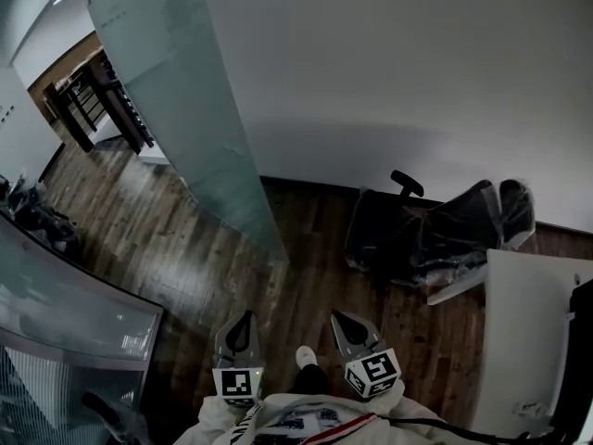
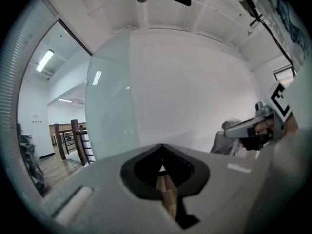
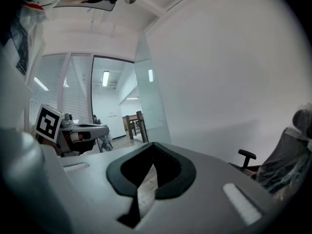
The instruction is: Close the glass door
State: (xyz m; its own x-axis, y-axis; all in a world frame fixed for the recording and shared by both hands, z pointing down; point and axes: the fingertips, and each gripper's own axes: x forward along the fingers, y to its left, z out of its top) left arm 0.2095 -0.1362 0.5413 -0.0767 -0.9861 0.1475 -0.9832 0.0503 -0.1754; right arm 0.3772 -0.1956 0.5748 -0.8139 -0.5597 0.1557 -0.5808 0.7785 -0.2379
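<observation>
The frosted glass door (image 1: 199, 128) stands swung open, nearly flat along the white wall, its lower corner near the dark wooden floor ahead of me. It also shows as a pale green pane (image 2: 109, 106) in the left gripper view and, farther off, as the glass door (image 3: 152, 96) in the right gripper view. My left gripper (image 1: 245, 319) and right gripper (image 1: 341, 317) are held side by side low in the head view, both short of the door and touching nothing. The left gripper (image 2: 162, 152) has its jaws together and empty. The right gripper (image 3: 153, 150) is likewise shut on nothing.
A black office chair (image 1: 435, 235) wrapped in plastic stands by the wall at right, with a white desk (image 1: 528, 332) beside it. A curved glass partition (image 1: 74, 313) fills the lower left. A wooden railing (image 1: 102, 100) lies beyond the doorway.
</observation>
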